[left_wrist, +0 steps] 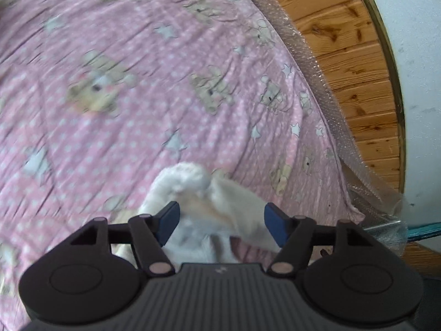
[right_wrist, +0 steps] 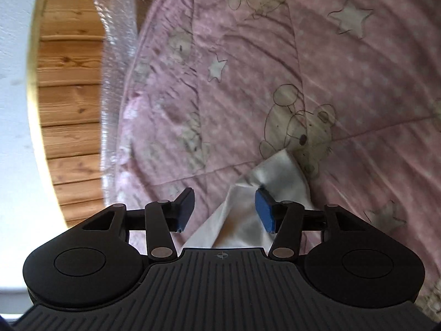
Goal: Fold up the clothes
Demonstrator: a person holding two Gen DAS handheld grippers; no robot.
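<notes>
White cloth, soft and crumpled, sits right at both tools. The left gripper (left_wrist: pixel 222 222) has its jaws roughly half open, with the garment (left_wrist: pixel 193 193) bunched between the blue pads (left_wrist: pixel 168 220); neither pad presses it, so nothing is held. The right gripper (right_wrist: pixel 224 211) is also about half open. A flatter corner of the cloth (right_wrist: pixel 278 173) touches its right pad (right_wrist: pixel 263 211), while the left pad is clear. I read that as contact, not a grip.

Judgement: both ends look freshly let go so the cloth can settle on the bed. Both tools point down at the bed, which suits laying an edge down.

Further out is the pink quilt (left_wrist: pixel 137 110) with bears and stars, wrinkled but broad. It's the work surface, with plenty of room to spread and fold.

Beyond that, bubble wrap (left_wrist: pixel 317 82) runs along the bed edge, then a wood panel (left_wrist: pixel 352 55), then a white wall (left_wrist: pixel 419 55).

The left view is blurred, so I can't tell the garment type or how far the fold has got.

Risk: the bunched end needs flattening before any fold holds.
</notes>
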